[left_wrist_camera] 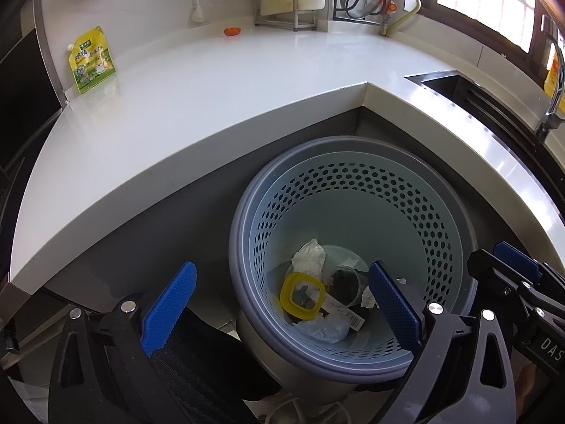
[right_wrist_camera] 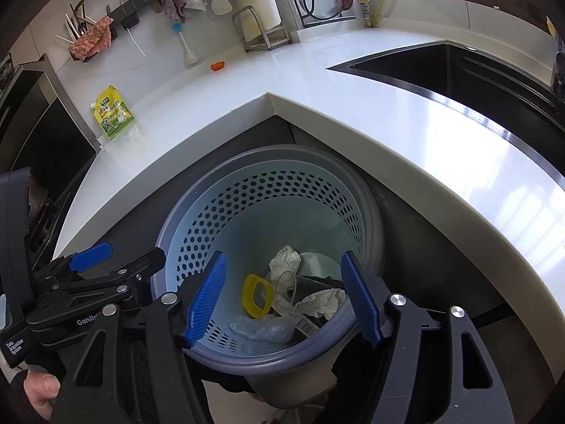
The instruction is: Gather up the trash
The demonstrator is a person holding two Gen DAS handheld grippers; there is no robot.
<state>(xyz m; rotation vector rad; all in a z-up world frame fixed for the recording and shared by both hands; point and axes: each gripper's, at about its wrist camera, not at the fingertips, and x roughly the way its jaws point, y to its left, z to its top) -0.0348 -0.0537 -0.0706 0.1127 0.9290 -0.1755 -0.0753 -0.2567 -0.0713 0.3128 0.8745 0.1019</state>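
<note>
Both hand-held grippers hang over the bin with nothing in them: my left hand-held gripper point(left_wrist_camera: 282, 291) has its blue ribbed pads spread wide, released, and my right hand-held gripper point(right_wrist_camera: 284, 296) is parted too, nothing between its pads. Below them stands the round pale-blue perforated plastic waste basket point(left_wrist_camera: 416, 212), tucked on the floor into the inner corner of the white L-shaped bench point(left_wrist_camera: 219, 81). Inside lie a crumpled white tissue point(left_wrist_camera: 309, 256), a yellow squarish plastic lid ring point(left_wrist_camera: 302, 295), a clear plastic film scrap point(left_wrist_camera: 323, 327) and a dark cup point(left_wrist_camera: 348, 281), so I judge the drop made. Next I would check the bench: only a yellow-green spouted pouch point(left_wrist_camera: 91, 59) and a small orange object point(left_wrist_camera: 232, 31) stand there, far from the edge. I would lift clear of the rim first, and keep the two grippers from knocking each other.
</note>
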